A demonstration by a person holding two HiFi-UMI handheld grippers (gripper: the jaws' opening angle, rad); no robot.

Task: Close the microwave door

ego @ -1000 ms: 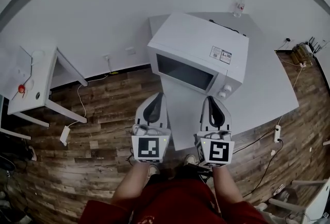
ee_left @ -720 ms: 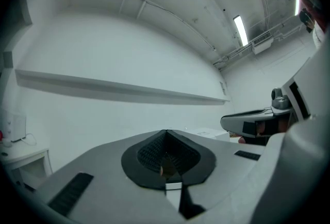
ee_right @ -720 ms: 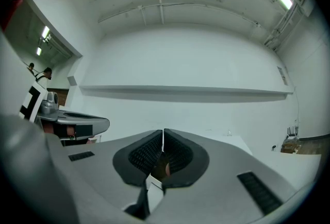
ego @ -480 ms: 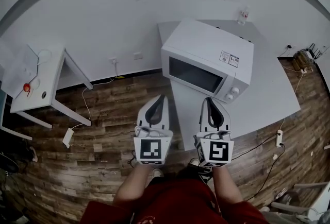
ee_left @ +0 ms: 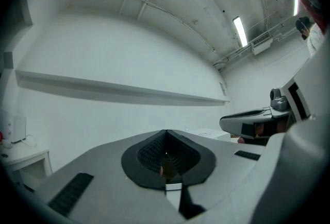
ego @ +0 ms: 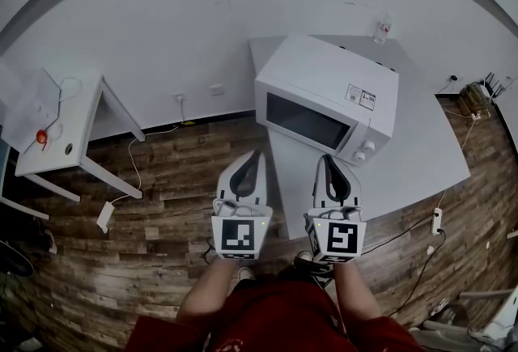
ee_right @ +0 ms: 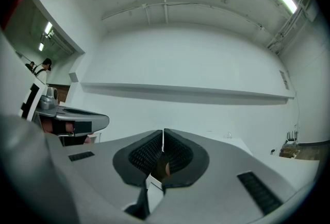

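In the head view a white microwave (ego: 328, 95) stands on a pale table (ego: 421, 156), its dark-windowed door flat against the front and two knobs at the right of the front. Both grippers hover side by side in front of it, a short way off and touching nothing. My left gripper (ego: 255, 153) is over the floor beside the table's left edge, and my right gripper (ego: 327, 156) is over the table's near part. In the left gripper view my left gripper (ee_left: 166, 133) has its jaws together with nothing between them. My right gripper (ee_right: 163, 133) looks the same in its own view.
A small white side table (ego: 57, 132) with a red object (ego: 40, 137) stands at the left. Cables and a power strip (ego: 105, 215) lie on the wooden floor; another strip (ego: 437, 221) lies at the right. A small bottle (ego: 382, 27) stands at the table's back, by the wall.
The microwave's front was lighter inside its frame a second ago and is now a flat dark window. Both grippers sit slightly farther back from the microwave, which has shifted right in the view.
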